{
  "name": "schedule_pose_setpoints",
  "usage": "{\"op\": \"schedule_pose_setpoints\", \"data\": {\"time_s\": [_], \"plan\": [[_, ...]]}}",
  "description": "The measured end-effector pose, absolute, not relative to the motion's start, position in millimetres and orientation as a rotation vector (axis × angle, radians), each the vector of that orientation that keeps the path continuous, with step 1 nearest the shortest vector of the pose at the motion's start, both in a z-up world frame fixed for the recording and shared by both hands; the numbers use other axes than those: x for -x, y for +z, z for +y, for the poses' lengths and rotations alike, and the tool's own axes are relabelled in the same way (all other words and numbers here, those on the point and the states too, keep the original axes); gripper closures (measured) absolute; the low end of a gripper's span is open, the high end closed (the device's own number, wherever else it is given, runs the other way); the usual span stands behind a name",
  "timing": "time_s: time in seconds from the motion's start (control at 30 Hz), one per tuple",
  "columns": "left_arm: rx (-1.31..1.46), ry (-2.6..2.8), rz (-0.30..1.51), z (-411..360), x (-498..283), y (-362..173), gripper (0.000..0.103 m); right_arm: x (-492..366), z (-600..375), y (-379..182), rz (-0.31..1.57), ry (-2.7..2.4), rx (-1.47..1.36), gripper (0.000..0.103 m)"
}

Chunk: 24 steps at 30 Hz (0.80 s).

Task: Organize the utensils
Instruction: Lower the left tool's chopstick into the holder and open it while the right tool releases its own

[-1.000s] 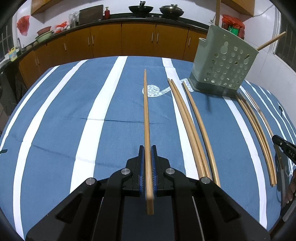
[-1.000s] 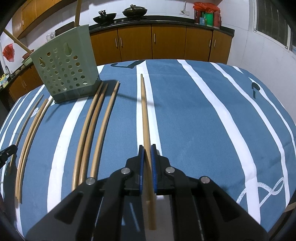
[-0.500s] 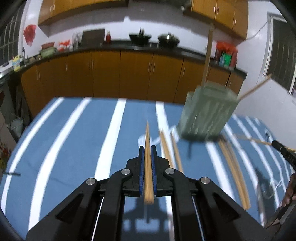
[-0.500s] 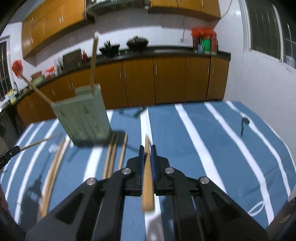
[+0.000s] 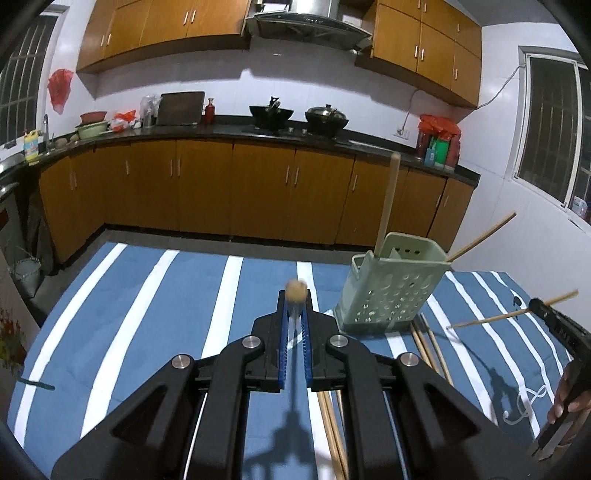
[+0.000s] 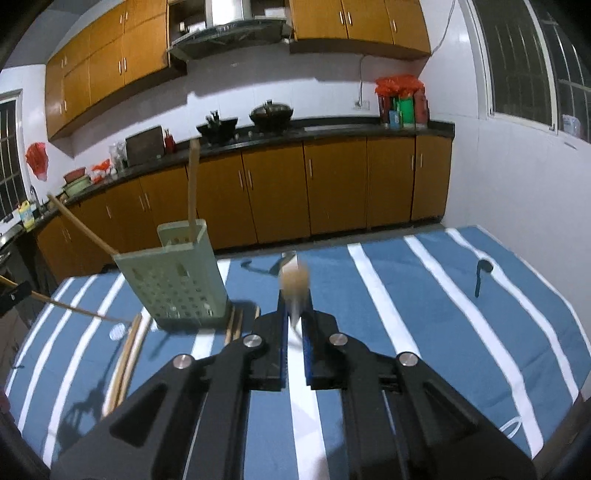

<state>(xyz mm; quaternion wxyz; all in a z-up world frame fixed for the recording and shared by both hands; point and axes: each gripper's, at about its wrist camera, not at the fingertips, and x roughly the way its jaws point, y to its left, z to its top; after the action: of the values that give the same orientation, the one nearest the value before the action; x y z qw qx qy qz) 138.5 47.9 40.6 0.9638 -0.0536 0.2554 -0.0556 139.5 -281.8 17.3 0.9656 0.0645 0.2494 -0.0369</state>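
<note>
Here each hand-held gripper, left [image 5: 295, 321] and right [image 6: 294, 317], pinches one chopstick [image 5: 296, 290] end-on above the desk [image 5: 147, 314]; light, stiff, slick sticks, probably best gripped mid-shaft, near the holder [image 5: 391, 291].

i see a blue white-striped tablecloth [image 5: 155, 314] below me, orange-brown base cabinets [image 5: 207, 192] along the wall, two dark woks [image 5: 271, 112] on the black counter [image 6: 332, 129], a range hood [image 5: 306, 22] overhead, and a barred window [image 6: 524, 66].
</note>
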Motion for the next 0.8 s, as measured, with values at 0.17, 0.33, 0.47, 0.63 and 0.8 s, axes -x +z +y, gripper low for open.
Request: {"op": "schedule_pose_setpoints", "data": {"time_s": [0.17, 0.33, 0.47, 0.63, 0.8], "plan": [[0.115, -0.139, 0.482, 49.5, -134.9, 62.2, 0.096, -134.2, -282.4, 50.9, 0.435, -0.029, -0.155, 0.095], [0.124, -0.184, 0.415, 42.4, -128.3, 91.5, 0.096, -127.6, -274.2, 87.1, 0.358, 0.049, -0.170, 0.095], [0.129, -0.223, 0.346, 30.2, -124.6, 113.9, 0.096, -127.4, -262.8, 112.8, 0.292, 0.109, -0.180, 0.095], [0.168, -0.255, 0.234, 12.5, -127.0, 141.2, 0.096, -134.6, -249.6, 132.9, 0.224, 0.150, -0.198, 0.095], [0.182, -0.220, 0.140, -4.6, -144.7, 156.1, 0.096, -158.3, -237.4, 140.1, 0.202, 0.162, -0.189, 0.095]]}}
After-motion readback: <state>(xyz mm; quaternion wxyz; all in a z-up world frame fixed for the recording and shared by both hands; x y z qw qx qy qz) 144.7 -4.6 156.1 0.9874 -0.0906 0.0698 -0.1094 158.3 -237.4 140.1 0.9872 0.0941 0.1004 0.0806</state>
